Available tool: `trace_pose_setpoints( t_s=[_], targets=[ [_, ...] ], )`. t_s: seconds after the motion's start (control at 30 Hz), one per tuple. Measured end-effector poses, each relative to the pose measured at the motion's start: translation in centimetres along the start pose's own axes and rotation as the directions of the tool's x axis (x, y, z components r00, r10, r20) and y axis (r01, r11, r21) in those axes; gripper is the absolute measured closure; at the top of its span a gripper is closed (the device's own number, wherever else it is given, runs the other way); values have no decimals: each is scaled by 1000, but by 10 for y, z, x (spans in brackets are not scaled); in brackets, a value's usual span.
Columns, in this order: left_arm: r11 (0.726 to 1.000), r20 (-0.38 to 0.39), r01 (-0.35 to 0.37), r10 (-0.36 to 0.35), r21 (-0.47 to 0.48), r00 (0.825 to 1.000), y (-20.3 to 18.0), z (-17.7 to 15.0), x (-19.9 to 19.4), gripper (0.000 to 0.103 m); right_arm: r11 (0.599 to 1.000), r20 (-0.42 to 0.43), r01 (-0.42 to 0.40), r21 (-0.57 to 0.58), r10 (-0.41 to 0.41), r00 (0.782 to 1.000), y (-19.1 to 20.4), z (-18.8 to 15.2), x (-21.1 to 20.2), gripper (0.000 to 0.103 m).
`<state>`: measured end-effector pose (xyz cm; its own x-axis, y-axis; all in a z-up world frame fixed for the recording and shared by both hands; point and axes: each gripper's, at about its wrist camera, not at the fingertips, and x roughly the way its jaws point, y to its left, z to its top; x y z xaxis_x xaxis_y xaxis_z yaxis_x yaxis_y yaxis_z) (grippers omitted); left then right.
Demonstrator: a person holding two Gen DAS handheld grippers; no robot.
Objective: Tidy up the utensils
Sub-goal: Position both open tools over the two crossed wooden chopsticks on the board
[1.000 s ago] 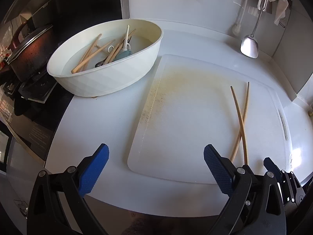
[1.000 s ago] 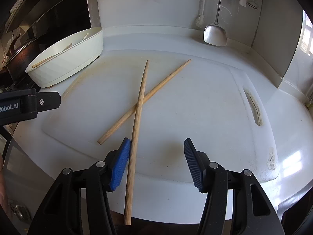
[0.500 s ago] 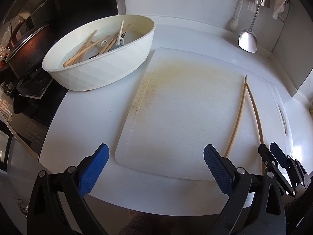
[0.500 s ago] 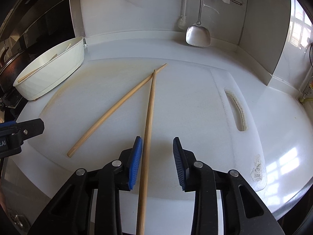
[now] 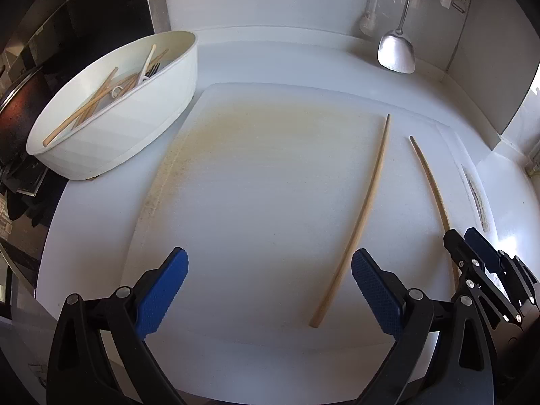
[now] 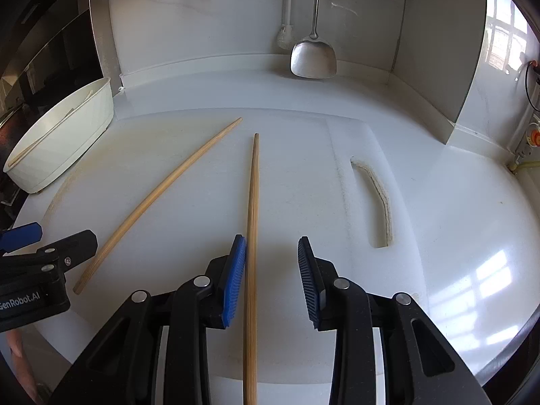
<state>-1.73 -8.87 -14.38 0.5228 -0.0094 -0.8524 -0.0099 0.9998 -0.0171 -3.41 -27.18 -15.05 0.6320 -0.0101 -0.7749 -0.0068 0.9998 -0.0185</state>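
Two wooden chopsticks lie apart on the white cutting board (image 5: 253, 168). One chopstick (image 6: 252, 202) runs between the jaws of my right gripper (image 6: 271, 241). It rests against the left pad, and a gap stays to the right pad, so this gripper is open. The other chopstick (image 5: 364, 209) lies just left of it, its near end beside the right finger of my left gripper (image 5: 268, 256). That gripper is wide open and holds nothing. A white oval bowl (image 5: 135, 111) at the far left holds several chopsticks and other utensils (image 5: 101, 98).
A metal spatula (image 5: 396, 52) hangs against the back wall, beside a white brush. A dark pot (image 5: 13, 114) sits on the stove left of the bowl. The board has a handle slot (image 6: 374, 199) on its right side. White counter surrounds the board.
The two chopsticks were crossed and now lie apart, nearly side by side. My right jaws have narrowed around one chopstick. Both grippers have shifted to the right over the board.
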Motion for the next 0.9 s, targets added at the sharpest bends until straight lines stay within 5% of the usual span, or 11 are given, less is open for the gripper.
trace_pose_setpoints(
  t_s=[0.47,0.67,0.9],
  targets=[
    [999,-11,-11,11,39,1000,-25,1,13,7,999,-36,-36,21,37,999,-28,33,26,90],
    [999,0,-18,18,50,1000,-29,1,15,7,993,-38,-98,59,100,994,-34,34,22,86],
    [999,25,1,-2,50,1000,-27,-3,15,7,996,-20,-71,54,72,997,-33,13,-5,81]
  ],
)
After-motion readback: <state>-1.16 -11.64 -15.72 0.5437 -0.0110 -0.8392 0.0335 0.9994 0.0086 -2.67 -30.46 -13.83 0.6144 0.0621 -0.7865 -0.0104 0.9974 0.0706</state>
